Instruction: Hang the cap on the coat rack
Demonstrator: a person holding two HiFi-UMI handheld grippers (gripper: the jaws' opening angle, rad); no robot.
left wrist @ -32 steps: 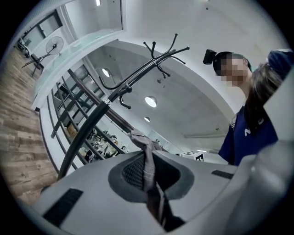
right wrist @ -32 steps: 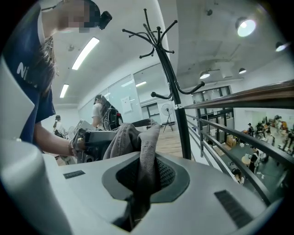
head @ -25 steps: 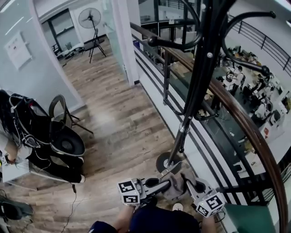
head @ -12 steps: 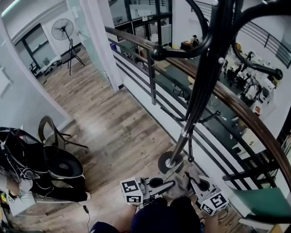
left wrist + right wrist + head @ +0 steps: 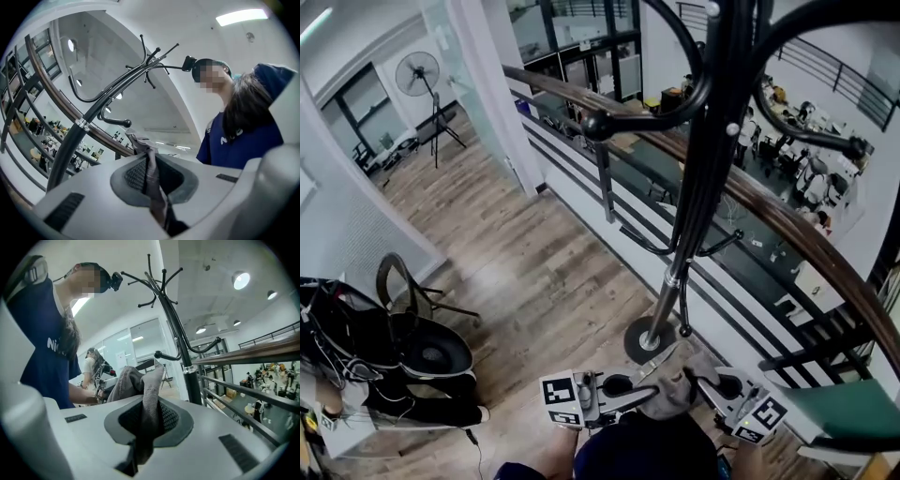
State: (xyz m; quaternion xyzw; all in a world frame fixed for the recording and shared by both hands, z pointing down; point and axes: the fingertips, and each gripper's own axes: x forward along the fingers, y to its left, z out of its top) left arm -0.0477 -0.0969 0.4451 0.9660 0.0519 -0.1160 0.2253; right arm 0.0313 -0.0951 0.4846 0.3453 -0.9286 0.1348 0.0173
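Observation:
The grey-brown cap point(image 5: 673, 392) hangs stretched between my two grippers, low in the head view and just in front of the black coat rack's round base point(image 5: 649, 339). My left gripper point(image 5: 649, 397) is shut on one edge of the cap point(image 5: 151, 176), and my right gripper point(image 5: 692, 386) is shut on the opposite edge point(image 5: 149, 401). The rack's pole point(image 5: 705, 178) rises above the cap, with a ball-tipped hook point(image 5: 598, 124) curving out to the left. From the gripper views the rack's upper hooks point(image 5: 152, 61) point(image 5: 157, 277) stand well above the cap.
A wooden-topped railing point(image 5: 769, 211) with dark bars runs right behind the rack, over a drop to a lower floor. A chair and black bags point(image 5: 403, 347) stand at the left on the wood floor. A standing fan point(image 5: 417, 70) is far back. Another person point(image 5: 91, 366) stands behind.
Both grippers have lifted a little with the cap still stretched between them. The head camera has tilted, so the rack's pole and hooks fill more of the upper view.

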